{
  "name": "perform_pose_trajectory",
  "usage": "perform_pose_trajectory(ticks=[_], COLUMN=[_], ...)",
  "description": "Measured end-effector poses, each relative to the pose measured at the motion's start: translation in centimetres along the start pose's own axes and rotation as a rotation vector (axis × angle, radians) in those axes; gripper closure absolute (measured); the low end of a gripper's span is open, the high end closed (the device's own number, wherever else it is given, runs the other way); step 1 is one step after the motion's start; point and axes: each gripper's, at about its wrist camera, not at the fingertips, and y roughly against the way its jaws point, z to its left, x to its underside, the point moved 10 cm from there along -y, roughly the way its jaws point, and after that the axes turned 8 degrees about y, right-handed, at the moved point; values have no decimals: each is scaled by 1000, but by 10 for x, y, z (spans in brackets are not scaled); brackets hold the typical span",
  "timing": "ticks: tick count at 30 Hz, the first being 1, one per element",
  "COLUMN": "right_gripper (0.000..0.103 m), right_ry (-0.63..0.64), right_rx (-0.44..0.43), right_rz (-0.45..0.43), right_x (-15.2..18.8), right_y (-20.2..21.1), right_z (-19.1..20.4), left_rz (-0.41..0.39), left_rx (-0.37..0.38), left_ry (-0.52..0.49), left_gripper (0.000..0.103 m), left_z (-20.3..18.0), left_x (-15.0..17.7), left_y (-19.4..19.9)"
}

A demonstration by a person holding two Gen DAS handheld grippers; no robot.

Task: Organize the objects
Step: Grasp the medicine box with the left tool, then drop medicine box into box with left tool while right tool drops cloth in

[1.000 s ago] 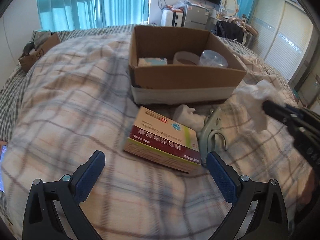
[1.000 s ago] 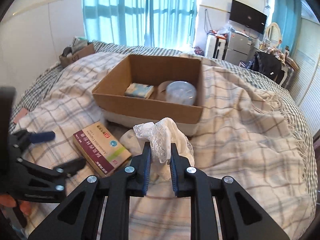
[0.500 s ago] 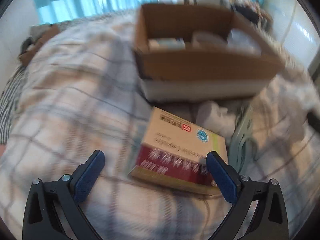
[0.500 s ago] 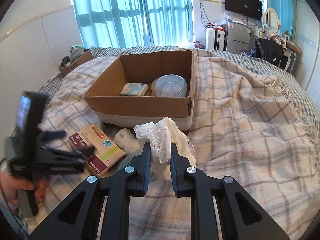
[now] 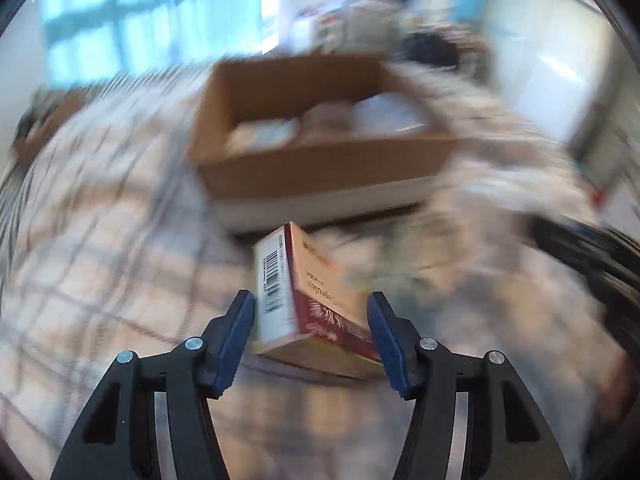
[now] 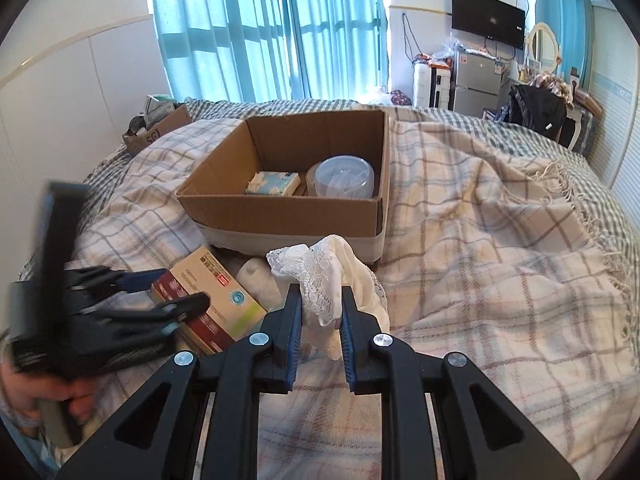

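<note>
My left gripper (image 5: 311, 312) is shut on a tan and red medicine box (image 5: 316, 300) and holds it tilted above the plaid blanket; it also shows in the right wrist view (image 6: 208, 300). My right gripper (image 6: 318, 312) is shut on a white lace cloth (image 6: 328, 280) and holds it in front of the open cardboard box (image 6: 280, 216). That box holds a blue-and-white pack (image 6: 273, 183) and a clear round container (image 6: 344, 176). The left wrist view is blurred by motion.
A white rolled object (image 6: 258, 280) lies on the plaid blanket (image 6: 500, 240) between the medicine box and the cloth. A small cardboard box (image 6: 158, 128) sits at the far left bed edge. A fridge (image 6: 476, 80) and clutter stand behind the bed.
My left gripper has closed on the medicine box and tipped it up off the blanket. My right gripper still holds the cloth, a little nearer the cardboard box.
</note>
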Motion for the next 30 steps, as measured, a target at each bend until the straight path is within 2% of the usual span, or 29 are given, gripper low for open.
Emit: perform_pose_trajectory(ticks=[1,3,6,7,8,10,12,16,22,25,30], right_gripper=[86,86,86,86,86,86,86,86,86,86,86], right_ry=[1,3,14,20,21,14,1,-12,23,55,109], right_rx=[6,15,28,33,34,37,36,34,24,37,30], right_rz=[-6,-19,-27,-28,-29,-29,-23,-31,-95,-154,-231], right_x=[-2,-6,-6,-5,-4,-1,3,3,-14,-41,-105], right_y=[3,10,17,20,21,22,21,23,51,76,96], right_z=[0,0,0,0,-1,-5,-9,-10,3,7,14], left_rz=[-14,-29,3,14,21,7,-25,-111,-270,-332,-377], left_rx=[34,47,-5,-12,-28,-24,-1,31,-12,-34,-38], left_ry=[-69,-116,-83,-57,-24,6,25,55,44,35,42], left_gripper=[43,43,45,49,68,69,73,74,74,74,74], left_z=[-19,-40,-42,-38,-32,-21,-17,-14,-8,-5,3], left_x=[1,1,2,4,8,9,8,-9,-55,-83,-128], left_y=[11,13,-14,-25,-33,-36,-23,13,76,100,121])
